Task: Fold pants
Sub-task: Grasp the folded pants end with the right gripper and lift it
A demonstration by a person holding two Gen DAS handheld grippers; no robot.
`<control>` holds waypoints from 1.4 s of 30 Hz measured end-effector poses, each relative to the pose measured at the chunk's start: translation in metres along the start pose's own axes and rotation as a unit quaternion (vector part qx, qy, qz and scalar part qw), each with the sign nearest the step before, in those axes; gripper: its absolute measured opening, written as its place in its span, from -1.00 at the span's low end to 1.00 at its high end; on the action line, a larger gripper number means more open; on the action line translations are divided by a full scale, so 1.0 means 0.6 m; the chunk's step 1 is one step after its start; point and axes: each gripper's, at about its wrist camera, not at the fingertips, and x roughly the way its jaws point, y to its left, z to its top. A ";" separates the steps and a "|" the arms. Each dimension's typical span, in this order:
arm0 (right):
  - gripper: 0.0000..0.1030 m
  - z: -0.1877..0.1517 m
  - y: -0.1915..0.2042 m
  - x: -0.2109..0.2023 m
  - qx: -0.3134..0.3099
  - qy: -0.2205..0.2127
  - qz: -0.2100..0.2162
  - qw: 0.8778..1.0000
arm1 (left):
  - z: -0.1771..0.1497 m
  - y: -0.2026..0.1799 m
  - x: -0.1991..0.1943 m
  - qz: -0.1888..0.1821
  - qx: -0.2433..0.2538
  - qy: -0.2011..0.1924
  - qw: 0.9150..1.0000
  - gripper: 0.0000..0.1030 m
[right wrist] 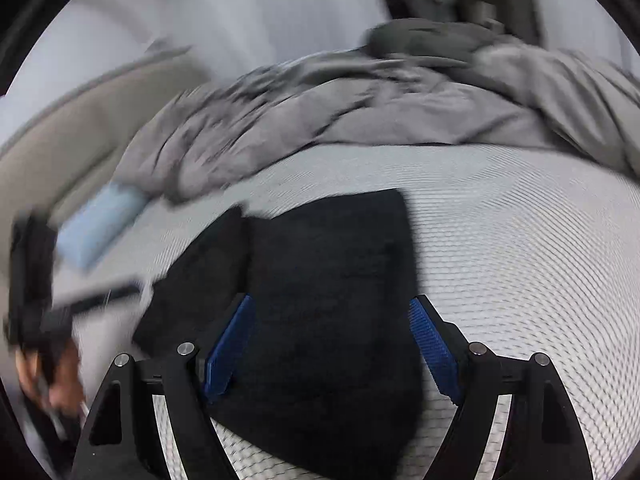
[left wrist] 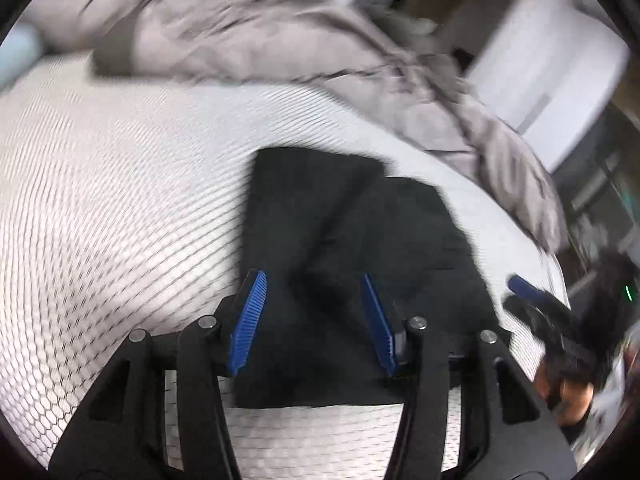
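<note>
Pants [left wrist: 352, 248] lie folded under the left tool [left wrist: 316, 316] and right tool [right wrist: 332, 344], both spread, gripping nothing.

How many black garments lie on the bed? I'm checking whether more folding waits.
1: the folded black pants on the white mattress, below the crumpled grey duvet. More garments could be hidden under that duvet.

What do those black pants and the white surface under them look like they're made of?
The black pants look like soft, matte knit or fleece: no sheen and rounded folds, though blur hides the weave. The white surface looks like a textile mattress cover with a raised honeycomb pattern, probably quilted or mesh knit.
</note>
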 end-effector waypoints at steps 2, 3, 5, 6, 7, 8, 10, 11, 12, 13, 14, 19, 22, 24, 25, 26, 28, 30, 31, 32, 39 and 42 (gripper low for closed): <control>0.58 -0.008 0.048 0.023 -0.047 0.016 0.007 0.999 | -0.003 0.032 0.017 0.023 -0.019 0.015 0.999 -0.11; 0.58 -0.012 0.071 0.035 -0.065 0.023 0.012 0.998 | -0.004 0.042 0.020 0.032 -0.024 0.015 0.999 -0.11; 0.58 -0.019 0.118 0.055 -0.098 0.033 0.025 0.994 | -0.014 0.050 0.021 0.035 -0.017 0.017 0.999 -0.10; 0.58 -0.024 0.139 0.063 -0.114 0.033 0.030 0.992 | -0.016 0.049 0.024 0.037 -0.003 0.021 0.999 -0.10; 0.58 -0.028 0.161 0.070 -0.130 0.033 0.034 0.990 | -0.017 0.047 0.024 0.041 0.007 0.022 0.999 -0.10; 0.58 -0.032 0.181 0.080 -0.148 0.035 0.036 0.988 | -0.017 0.049 0.024 0.046 0.018 0.021 0.999 -0.10; 0.58 -0.039 0.210 0.104 -0.168 0.050 0.035 0.984 | -0.020 0.050 0.026 0.048 0.020 0.020 0.998 -0.07; 0.56 -0.042 0.218 0.116 -0.175 0.058 0.033 0.982 | -0.018 0.054 0.031 0.047 0.017 0.024 0.998 -0.07; 0.52 -0.043 0.221 0.124 -0.179 0.064 0.030 0.981 | -0.028 0.052 0.025 0.046 0.017 0.028 0.998 -0.07; 0.52 -0.047 0.226 0.134 -0.186 0.073 0.025 0.980 | -0.029 0.056 0.026 0.044 0.016 0.031 0.998 -0.06; 0.51 -0.050 0.227 0.136 -0.191 0.077 0.020 0.978 | -0.028 0.058 0.028 0.041 0.013 0.033 0.999 -0.06; -0.25 -0.044 0.217 0.119 -0.166 0.064 0.040 0.983 | -0.028 0.058 0.033 0.042 0.018 0.030 0.998 -0.06; -0.58 -0.009 0.157 0.083 -0.074 0.019 0.036 0.996 | -0.032 0.056 0.032 0.045 0.022 0.029 0.998 -0.06; -0.56 0.010 0.088 0.072 0.011 0.001 0.003 1.000 | -0.033 0.056 0.031 0.045 0.023 0.029 0.998 -0.06; -0.54 0.013 0.058 0.071 0.040 0.003 -0.017 0.999 | -0.035 0.056 0.029 0.046 0.024 0.029 0.998 -0.06; -0.42 0.011 0.012 0.070 0.079 0.011 -0.061 0.995 | -0.036 0.056 0.028 0.047 0.024 0.029 0.998 -0.06; -0.38 0.005 -0.042 0.063 0.126 0.016 -0.098 0.987 | -0.037 0.055 0.025 0.049 0.026 0.029 0.998 -0.06; -0.34 -0.002 -0.088 0.045 0.165 0.011 -0.076 0.983 | -0.038 0.050 0.023 0.055 0.029 0.027 0.998 -0.06; -0.29 -0.005 -0.102 0.036 0.177 0.006 -0.060 0.982 | -0.038 0.048 0.022 0.057 0.030 0.026 0.998 -0.06; -0.16 -0.009 -0.115 0.025 0.186 -0.001 -0.039 0.982 | -0.038 0.046 0.021 0.059 0.032 0.024 0.997 -0.06; -0.08 -0.024 -0.118 0.018 0.205 0.028 0.074 0.976 | -0.039 0.041 0.014 0.063 0.030 0.016 0.997 -0.06; -0.08 -0.014 -0.078 0.017 0.148 0.029 0.074 0.986 | -0.040 0.040 0.016 0.064 0.033 0.019 0.997 -0.06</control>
